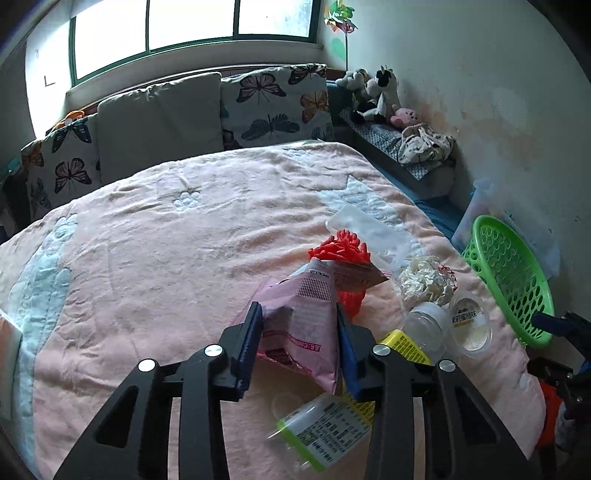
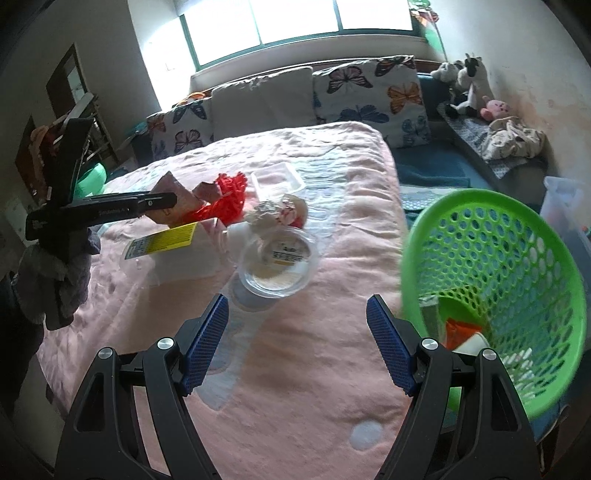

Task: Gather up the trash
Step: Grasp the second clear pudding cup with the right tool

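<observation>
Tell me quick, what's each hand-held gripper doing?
Left hand-held gripper: closed on the pink snack bag.
Right hand-held gripper: open, holding nothing.

The green basket (image 1: 517,280) is cut off behind the right gripper's arm; its contents (image 2: 465,332) are blurred.

I see a pink quilt (image 1: 147,258) spread over the bed, butterfly-print pillows (image 1: 277,103) against the window (image 1: 192,26). Stuffed animals (image 1: 380,96) sit on a ledge by the wall.
</observation>
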